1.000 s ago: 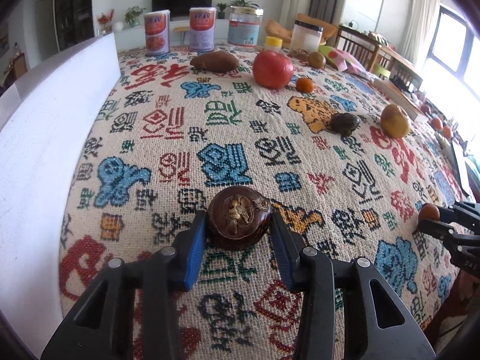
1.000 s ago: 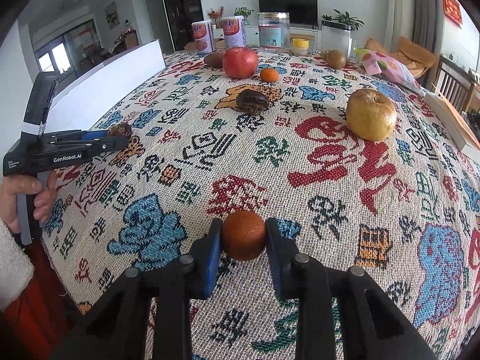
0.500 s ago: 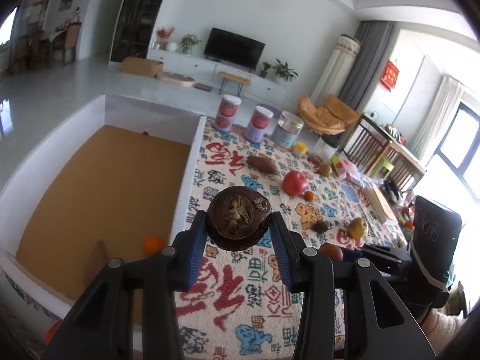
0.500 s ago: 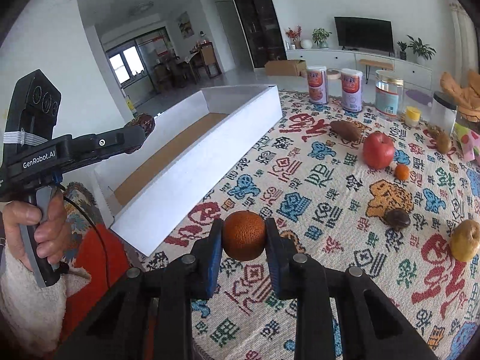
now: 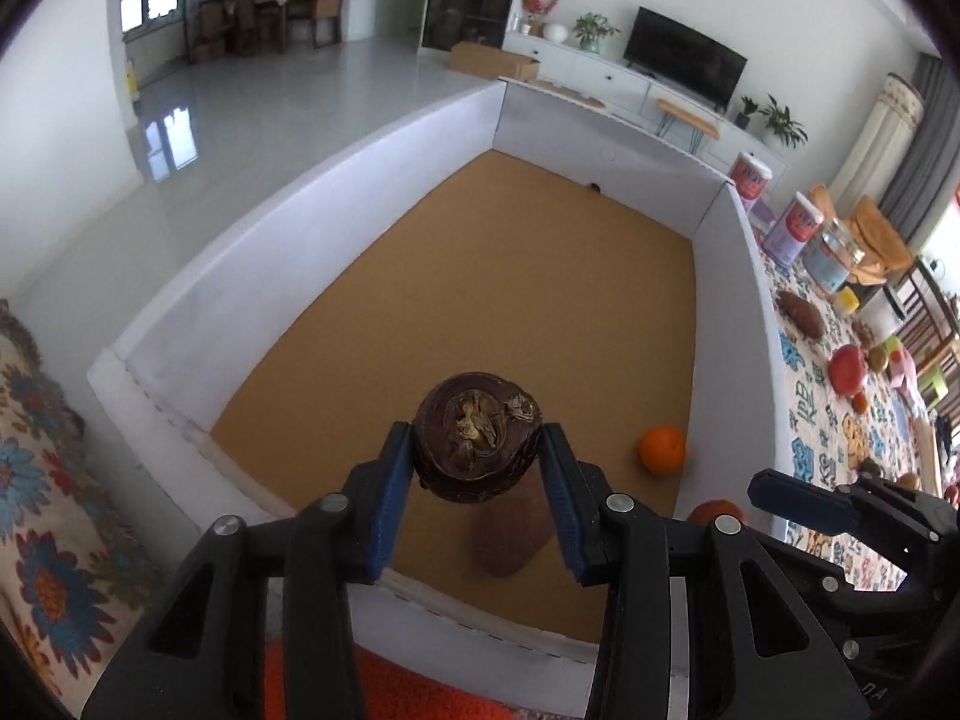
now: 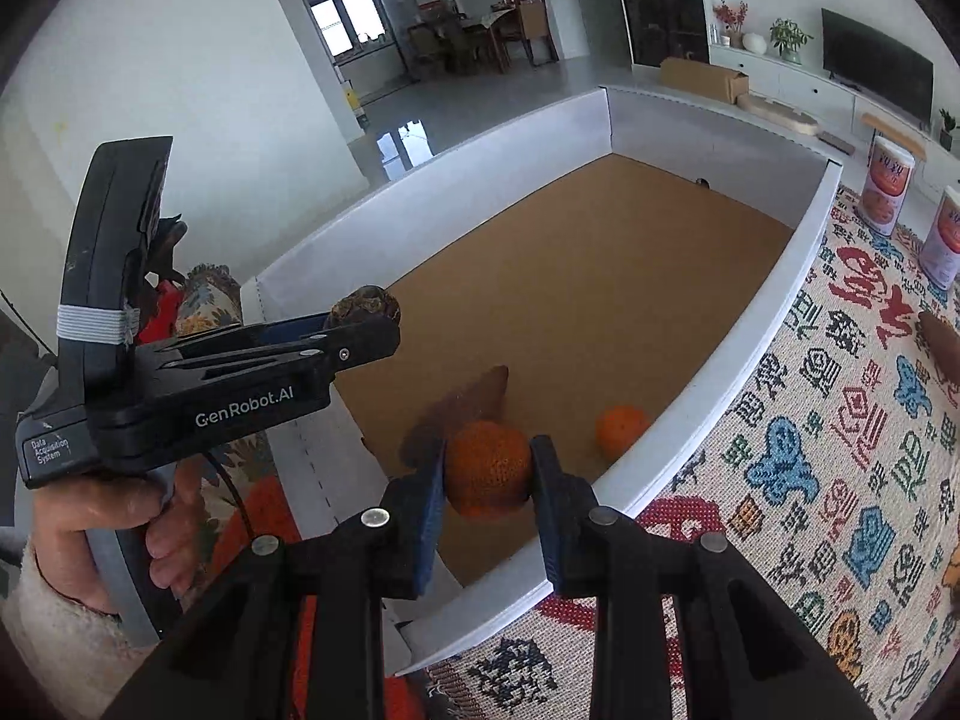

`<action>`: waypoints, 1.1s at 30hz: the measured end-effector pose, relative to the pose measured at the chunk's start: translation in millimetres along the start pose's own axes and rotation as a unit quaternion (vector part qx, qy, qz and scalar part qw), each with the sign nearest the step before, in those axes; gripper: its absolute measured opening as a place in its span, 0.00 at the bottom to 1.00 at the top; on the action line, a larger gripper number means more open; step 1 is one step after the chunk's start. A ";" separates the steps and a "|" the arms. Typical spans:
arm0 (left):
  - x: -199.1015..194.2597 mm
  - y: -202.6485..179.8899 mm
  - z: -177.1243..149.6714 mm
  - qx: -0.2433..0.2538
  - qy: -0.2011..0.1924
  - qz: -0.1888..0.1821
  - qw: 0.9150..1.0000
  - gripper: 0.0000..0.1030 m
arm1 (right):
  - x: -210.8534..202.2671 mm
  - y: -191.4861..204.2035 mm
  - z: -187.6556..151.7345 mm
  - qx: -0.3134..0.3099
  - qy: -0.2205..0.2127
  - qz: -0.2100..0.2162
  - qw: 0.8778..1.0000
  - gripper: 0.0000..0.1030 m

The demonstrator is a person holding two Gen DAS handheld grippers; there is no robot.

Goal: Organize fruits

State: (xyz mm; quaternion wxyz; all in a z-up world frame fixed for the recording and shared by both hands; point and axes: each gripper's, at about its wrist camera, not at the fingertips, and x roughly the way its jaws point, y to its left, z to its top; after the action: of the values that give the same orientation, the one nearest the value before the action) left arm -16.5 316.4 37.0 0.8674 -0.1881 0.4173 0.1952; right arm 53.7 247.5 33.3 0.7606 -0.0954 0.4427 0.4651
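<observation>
Both grippers now hover over box [image 5: 729,276] holding orange [image 5: 660,450].

Two fruits held over the box

The mangosteen [image 5: 477,445] is held above the box [image 5: 312,276] floor — an orange [image 5: 660,450] lies inside, by the wall beside the tablecloth [image 6: 840,450]; the second orange [image 6: 487,468] is held over the near corner.
</observation>
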 end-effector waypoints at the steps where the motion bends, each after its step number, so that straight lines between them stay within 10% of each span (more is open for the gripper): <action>1: -3.2 -0.2 3.3 -0.006 -0.006 -0.003 1.000 0.44 | 0.7 -1.1 2.1 0.007 0.000 -0.001 1.000 0.41; 8: -67.2 -33.3 29.8 -0.010 -0.104 -0.061 0.993 0.85 | -82.0 -9.8 24.3 0.018 -0.107 0.003 0.994 0.60; 14: -78.9 -113.0 3.0 0.055 -0.100 -0.152 0.982 0.89 | -149.9 -53.4 -8.3 0.012 -0.183 -0.085 0.979 0.87; 21: -18.2 -226.7 -88.8 0.151 0.016 -0.205 0.967 0.90 | -126.1 -185.6 -162.1 0.068 -0.073 -0.294 0.950 0.87; 27: 25.8 -300.7 -148.7 0.239 0.051 -0.194 0.950 0.90 | -158.3 -253.9 -262.6 0.212 -0.083 -0.335 0.914 0.87; 33: 57.1 -313.3 -140.3 0.265 0.007 -0.152 0.952 0.90 | -174.8 -274.1 -273.9 0.240 -0.081 -0.357 0.899 0.89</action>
State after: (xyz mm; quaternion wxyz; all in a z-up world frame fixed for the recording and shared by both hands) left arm 80.4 -9.1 -38.8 0.9026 -0.0140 0.4264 -0.0578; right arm 80.0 -164.5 -68.2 0.9088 -0.0234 0.4137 0.0480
